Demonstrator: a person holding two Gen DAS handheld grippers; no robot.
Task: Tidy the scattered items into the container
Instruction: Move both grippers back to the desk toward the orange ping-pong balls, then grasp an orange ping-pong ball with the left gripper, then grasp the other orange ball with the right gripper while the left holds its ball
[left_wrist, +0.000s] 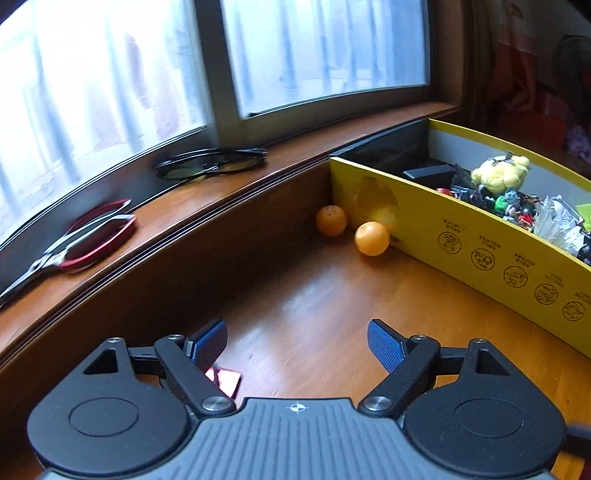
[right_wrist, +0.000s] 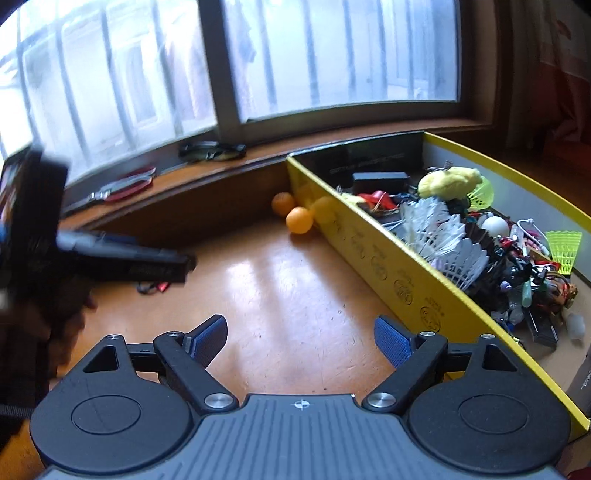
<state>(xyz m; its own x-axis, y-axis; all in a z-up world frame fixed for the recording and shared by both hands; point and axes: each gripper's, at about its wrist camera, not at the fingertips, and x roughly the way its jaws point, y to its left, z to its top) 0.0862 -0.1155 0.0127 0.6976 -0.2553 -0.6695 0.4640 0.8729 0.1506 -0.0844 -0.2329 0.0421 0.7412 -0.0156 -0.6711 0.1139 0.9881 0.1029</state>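
Observation:
Two orange balls (left_wrist: 372, 238) (left_wrist: 331, 220) lie on the wooden table against the yellow box (left_wrist: 461, 240); they also show in the right wrist view (right_wrist: 299, 220) (right_wrist: 283, 204). The yellow box (right_wrist: 388, 266) holds several toys, shuttlecocks and a yellow plush (right_wrist: 448, 181). My left gripper (left_wrist: 297, 345) is open and empty above the table, with a small red item (left_wrist: 226, 382) under its left finger. My right gripper (right_wrist: 300, 341) is open and empty beside the box. The left gripper also shows in the right wrist view (right_wrist: 147, 264), blurred, over that red item (right_wrist: 155, 286).
On the window sill lie red-handled scissors (left_wrist: 85, 245) and dark glasses (left_wrist: 210, 164). The sill's raised edge borders the table at the back and left. The box wall runs along the right. A person's dark sleeve (right_wrist: 33, 314) fills the left of the right wrist view.

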